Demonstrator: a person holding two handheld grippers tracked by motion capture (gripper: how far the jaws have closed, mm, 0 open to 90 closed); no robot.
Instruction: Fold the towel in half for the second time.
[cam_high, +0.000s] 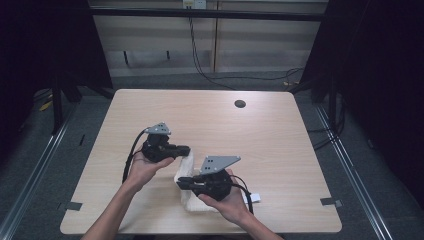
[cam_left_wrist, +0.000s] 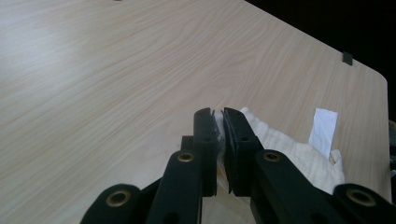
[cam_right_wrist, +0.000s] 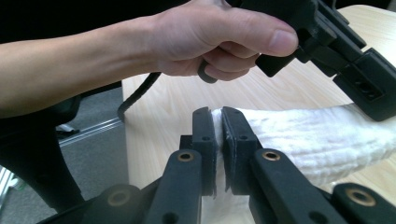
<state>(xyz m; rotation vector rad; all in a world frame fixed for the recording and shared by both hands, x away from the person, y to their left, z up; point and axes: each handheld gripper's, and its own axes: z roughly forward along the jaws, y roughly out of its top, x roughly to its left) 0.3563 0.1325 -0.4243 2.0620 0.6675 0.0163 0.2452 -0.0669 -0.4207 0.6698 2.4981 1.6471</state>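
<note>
Two grippers, left gripper (cam_high: 186, 149) and right gripper (cam_high: 181, 183), we see clenched on one white cloth (cam_high: 187, 165); the left gripper view alone reveals its label (cam_left_wrist: 323, 126).

A: What surface fills the centre?

B: A pale wood-grain bench (cam_high: 210, 120) with rounded corners and a dark round grommet hole (cam_high: 240, 104) near its far edge.

A: And around it?

B: Grey carpeted floor (cam_high: 45, 165), metal rails (cam_high: 30, 175) at both sides, dark curtains (cam_high: 385, 75) left and right, a light panelled wall (cam_high: 165, 40) behind, and black cables (cam_high: 200, 65) trailing down it onto the floor.
</note>
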